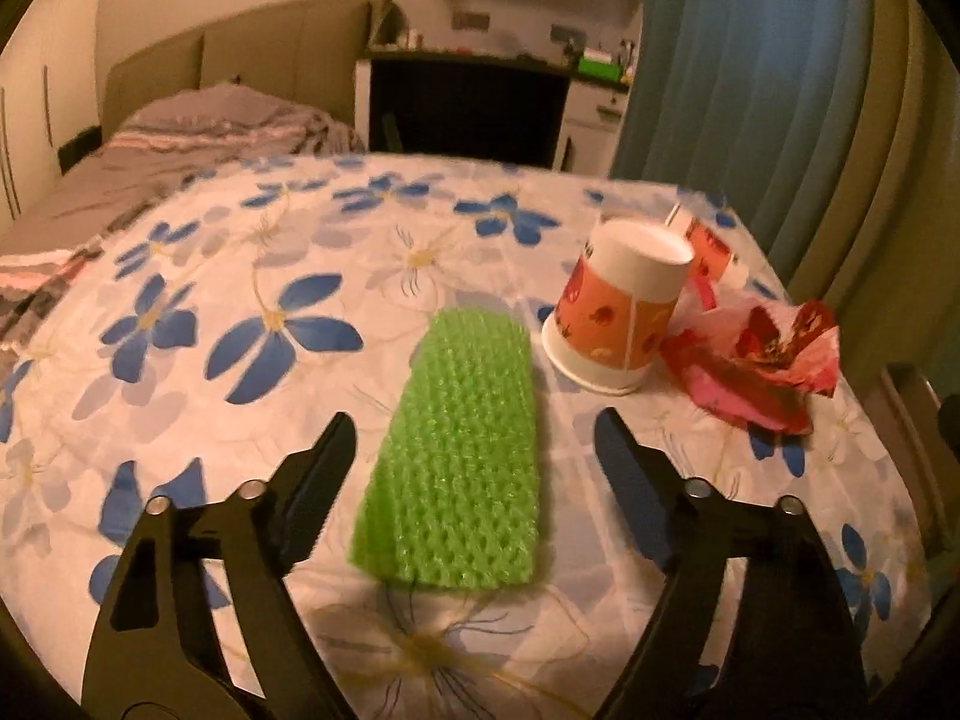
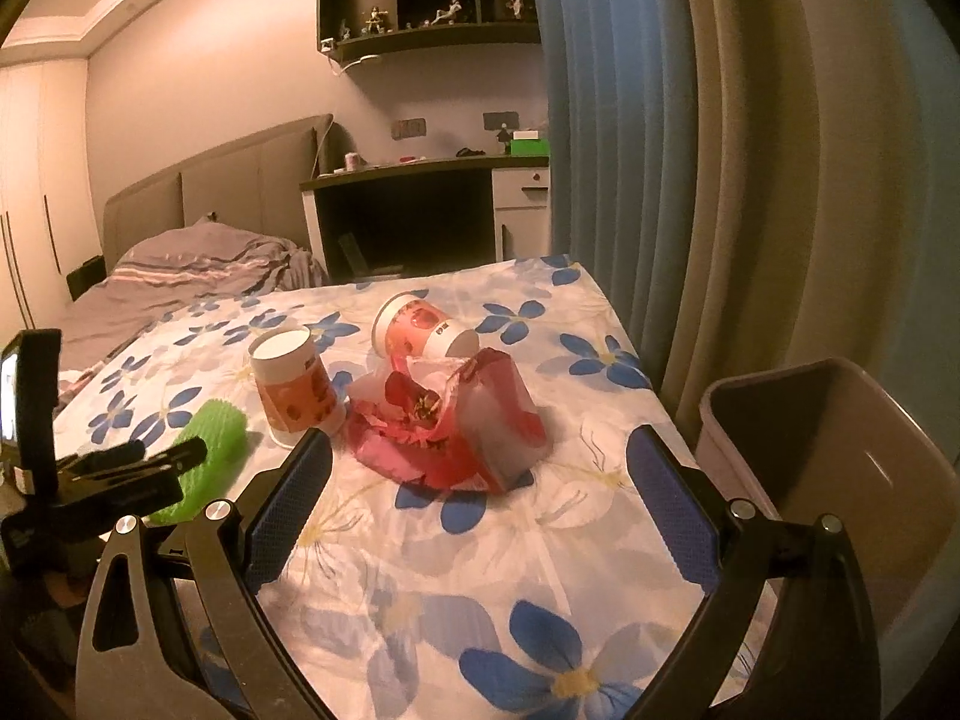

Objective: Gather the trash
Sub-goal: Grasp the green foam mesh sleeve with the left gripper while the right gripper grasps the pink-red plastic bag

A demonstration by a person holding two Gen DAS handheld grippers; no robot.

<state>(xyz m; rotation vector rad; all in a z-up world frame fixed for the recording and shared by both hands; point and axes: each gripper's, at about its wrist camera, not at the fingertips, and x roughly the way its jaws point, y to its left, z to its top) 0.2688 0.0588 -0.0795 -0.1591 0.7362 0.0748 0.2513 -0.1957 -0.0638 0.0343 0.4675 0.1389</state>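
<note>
- Left gripper (image 1: 474,426): jaws apart, fingers either side of the near end of a green foam net sleeve (image 1: 459,456); pads not pressing on it. The sleeve lies flat on the floral tablecloth (image 1: 210,276), lower centre of the left wrist view.
- In the right wrist view the left gripper (image 2: 198,450) shows at the left edge, its tips over the green foam net sleeve (image 2: 210,450).
- Right gripper (image 2: 480,456): jaws wide apart, nothing between the blue pads; it hangs over bare floral tablecloth (image 2: 480,570), lower centre of frame.
- Crumpled red and pink wrapper (image 2: 447,426): centre of the right wrist view, just beyond the right gripper's tips; right side of the left wrist view (image 1: 762,360).
- Upside-down paper cup (image 2: 297,381), orange print: just left of the wrapper, rim on the cloth, slightly tilted; right of the sleeve's far end in the left wrist view (image 1: 618,312).
- Second paper cup (image 2: 420,330): on its side behind the wrapper, mouth toward frame left.
- Grey bin (image 2: 840,468): right edge of the right wrist view, beside the table, mouth open upward.
- Background: bed (image 2: 192,276) upper left, blue curtain (image 2: 600,120) upper right.
</note>
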